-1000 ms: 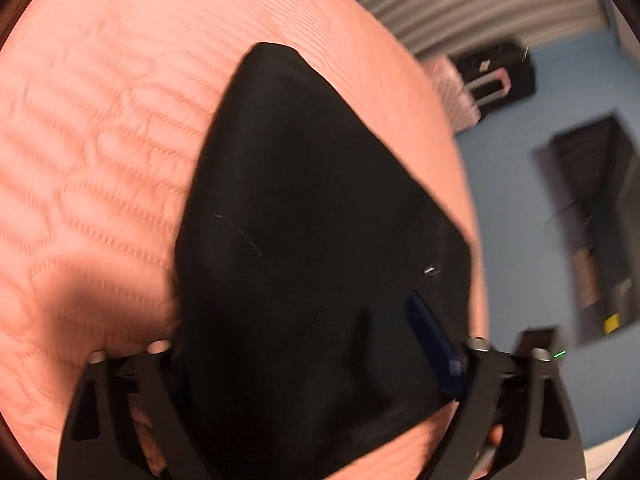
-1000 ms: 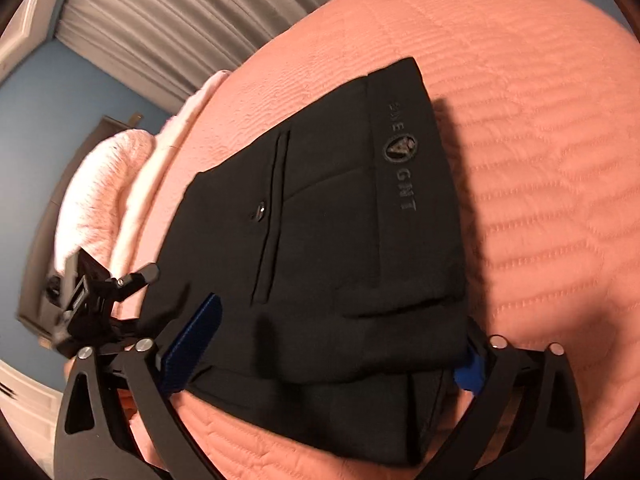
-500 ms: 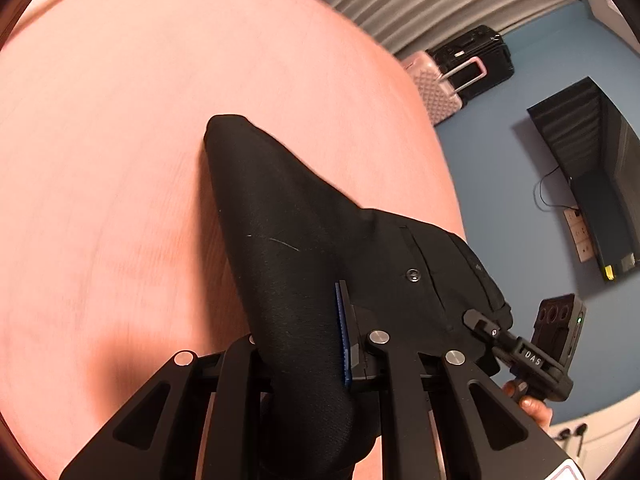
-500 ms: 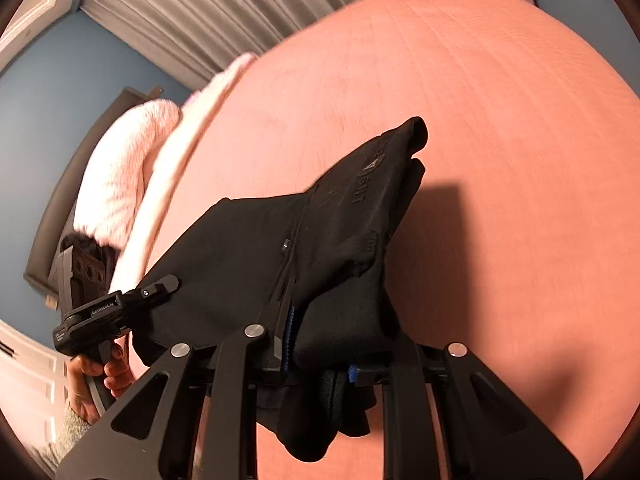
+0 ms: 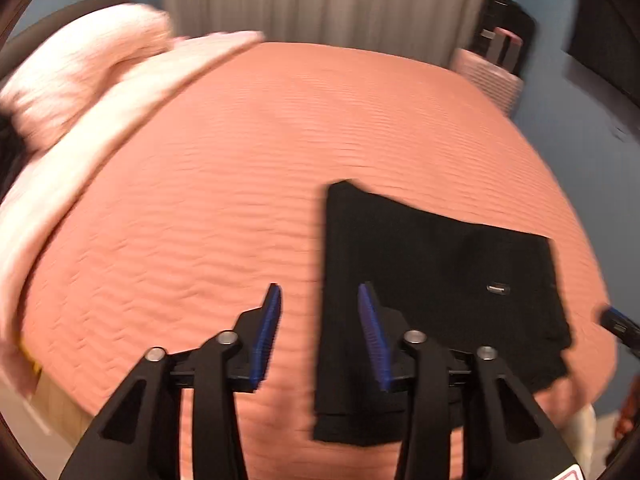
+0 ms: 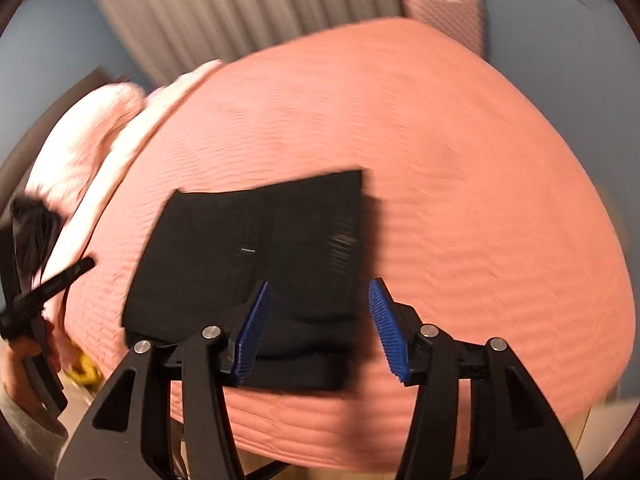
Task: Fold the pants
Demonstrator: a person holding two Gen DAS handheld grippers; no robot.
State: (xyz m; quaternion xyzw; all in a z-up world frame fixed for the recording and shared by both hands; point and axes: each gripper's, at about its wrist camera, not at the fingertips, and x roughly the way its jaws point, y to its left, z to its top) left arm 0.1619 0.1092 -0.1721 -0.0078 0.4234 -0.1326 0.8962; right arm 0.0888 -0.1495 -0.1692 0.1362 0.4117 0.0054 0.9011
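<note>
The pants (image 5: 432,280) are plain black, with a small pale label (image 5: 497,289) on the cloth and a faint streak of grey print (image 6: 342,246) near one edge in the right wrist view. The bed's quilt (image 5: 240,184) is salmon pink, stitched in wavy ridged lines. The pillows (image 5: 80,76) at its head are pale pink and fluffy. The left claw (image 5: 318,328) and the right claw (image 6: 320,328) are matt black with bright blue ribbed pads (image 5: 266,336) and silver bolt heads. The curtain (image 5: 332,0) is grey-beige with vertical pleats. The walls (image 6: 40,60) are dusty blue. The suitcase (image 6: 444,20) is pink with a ribbed pattern; another one (image 5: 504,36) is black.
</note>
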